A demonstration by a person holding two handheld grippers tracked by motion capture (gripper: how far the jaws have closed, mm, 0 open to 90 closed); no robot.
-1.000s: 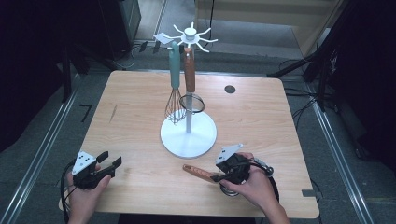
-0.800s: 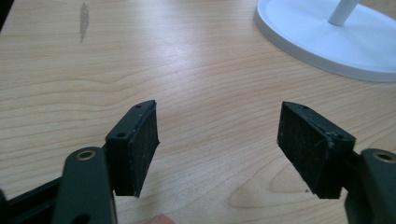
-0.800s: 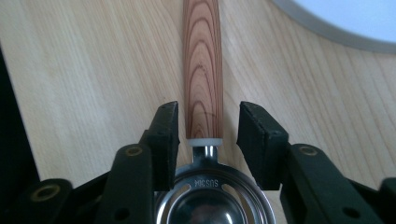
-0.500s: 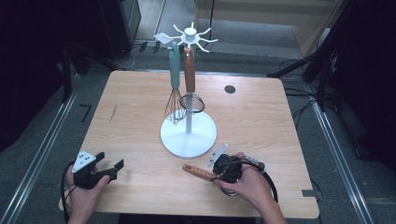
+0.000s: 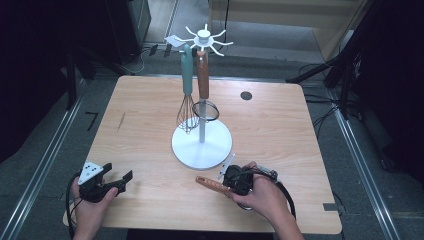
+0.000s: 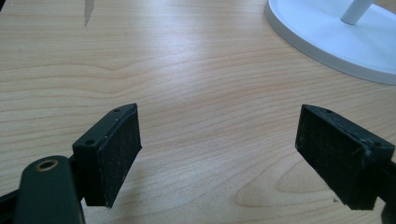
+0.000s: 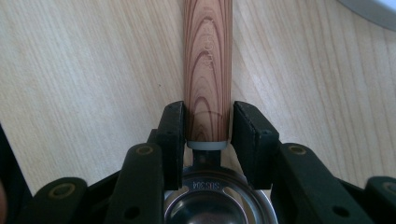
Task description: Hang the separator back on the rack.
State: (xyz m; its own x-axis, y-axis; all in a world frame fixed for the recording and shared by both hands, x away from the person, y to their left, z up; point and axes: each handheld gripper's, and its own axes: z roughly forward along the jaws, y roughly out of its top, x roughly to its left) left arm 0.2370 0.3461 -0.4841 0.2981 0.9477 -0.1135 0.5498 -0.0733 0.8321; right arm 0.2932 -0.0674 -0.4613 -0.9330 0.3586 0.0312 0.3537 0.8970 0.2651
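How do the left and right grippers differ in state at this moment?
The left gripper has its jaws spread wide with nothing between them; the right gripper is shut on the wooden-handled utensil, at the handle's end by the metal part. The left gripper sits near the table's front left corner, apart from the white stand; the right gripper is by the stand's base. Both are hand-held, low over the table.
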